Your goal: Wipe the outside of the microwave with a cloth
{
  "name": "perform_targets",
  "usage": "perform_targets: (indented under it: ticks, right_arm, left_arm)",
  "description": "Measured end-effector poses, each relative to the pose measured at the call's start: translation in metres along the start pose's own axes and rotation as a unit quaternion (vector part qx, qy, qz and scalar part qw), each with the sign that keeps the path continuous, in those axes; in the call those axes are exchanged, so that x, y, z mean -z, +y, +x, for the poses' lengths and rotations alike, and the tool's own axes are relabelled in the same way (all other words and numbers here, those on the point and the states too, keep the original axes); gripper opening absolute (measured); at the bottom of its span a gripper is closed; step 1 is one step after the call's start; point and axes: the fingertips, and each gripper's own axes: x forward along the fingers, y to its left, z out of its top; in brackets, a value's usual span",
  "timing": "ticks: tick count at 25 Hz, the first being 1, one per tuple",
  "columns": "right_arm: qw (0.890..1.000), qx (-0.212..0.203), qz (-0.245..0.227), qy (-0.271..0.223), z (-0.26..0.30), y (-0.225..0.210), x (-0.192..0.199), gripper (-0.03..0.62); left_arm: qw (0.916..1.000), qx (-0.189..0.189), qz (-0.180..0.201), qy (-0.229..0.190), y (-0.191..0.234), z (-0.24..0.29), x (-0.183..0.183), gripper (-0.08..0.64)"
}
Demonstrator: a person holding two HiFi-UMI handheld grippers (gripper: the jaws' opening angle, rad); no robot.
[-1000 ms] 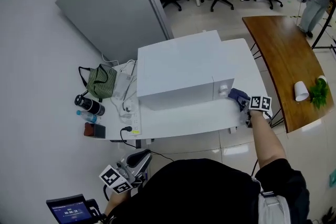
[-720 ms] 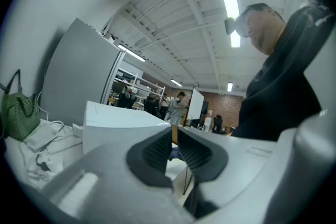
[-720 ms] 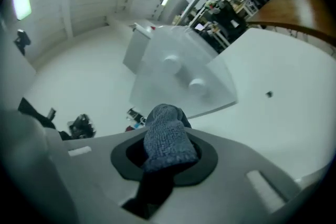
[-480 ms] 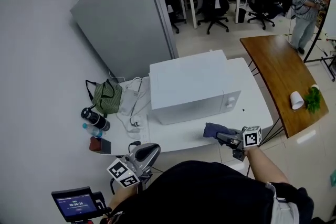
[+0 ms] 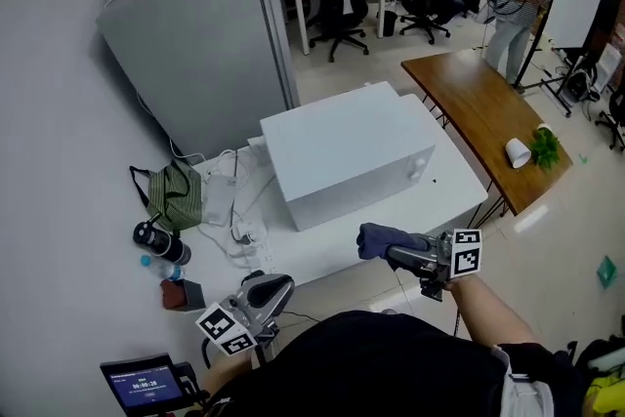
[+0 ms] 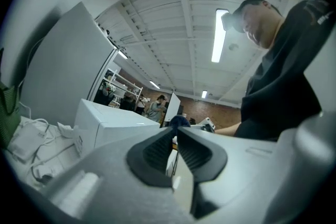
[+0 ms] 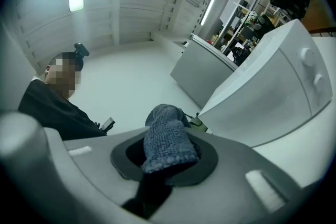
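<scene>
The cloth (image 5: 377, 239) is being drawn back from the microwave (image 5: 342, 156), clamped in the right gripper (image 5: 393, 253) fingers. The left gripper (image 5: 266, 290) fingers are being held together, empty. The bunched cloth could be tugged loose by wiping friction.

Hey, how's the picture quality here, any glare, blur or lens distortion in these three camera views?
Head view: sharp, evenly lit, no glare on the microwave. Left gripper view: heavy fisheye, dark corners, ceiling light blown out. Right gripper view: fisheye too, cloth weave crisp, a mosaic patch laid over a face.

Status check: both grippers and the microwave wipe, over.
Right gripper shut on blue cloth, clear of the microwave front. Left gripper shut, empty, low. Nothing between cloth and microwave.
</scene>
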Motion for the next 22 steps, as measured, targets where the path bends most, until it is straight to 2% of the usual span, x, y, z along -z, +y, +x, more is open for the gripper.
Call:
perform_targets:
  ticks: [3, 7, 10, 15, 18, 22]
  right_arm:
    - [1.0, -0.011, -0.015, -0.002, -0.004, 0.029, 0.002, 0.07]
    - [0.998, -0.044, -0.041, -0.015, -0.039, 0.063, -0.008, 0.069]
    - [0.996, -0.069, -0.05, -0.024, -0.082, 0.082, -0.013, 0.069]
    - [0.996, -0.078, -0.04, -0.002, -0.167, 0.099, 0.01, 0.071]
    - [0.997, -0.078, -0.022, 0.007, -0.208, 0.104, 0.025, 0.071]
    - [0.996, -0.084, -0.017, 0.012, -0.224, 0.117, 0.033, 0.071]
  left_arm:
    - [0.9998, 0.018, -0.004, 0.003, -0.011, 0.002, 0.0, 0.028]
    - [0.9996, 0.017, 0.02, 0.002, -0.055, 0.019, -0.004, 0.028]
    - [0.9995, -0.005, 0.031, -0.004, -0.098, 0.037, 0.002, 0.028]
    - [0.9979, -0.049, -0.009, -0.042, -0.178, 0.067, 0.034, 0.028]
    - [0.9972, -0.067, -0.002, -0.034, -0.222, 0.078, 0.05, 0.028]
    - [0.9945, -0.093, 0.016, -0.045, -0.254, 0.07, 0.043, 0.028]
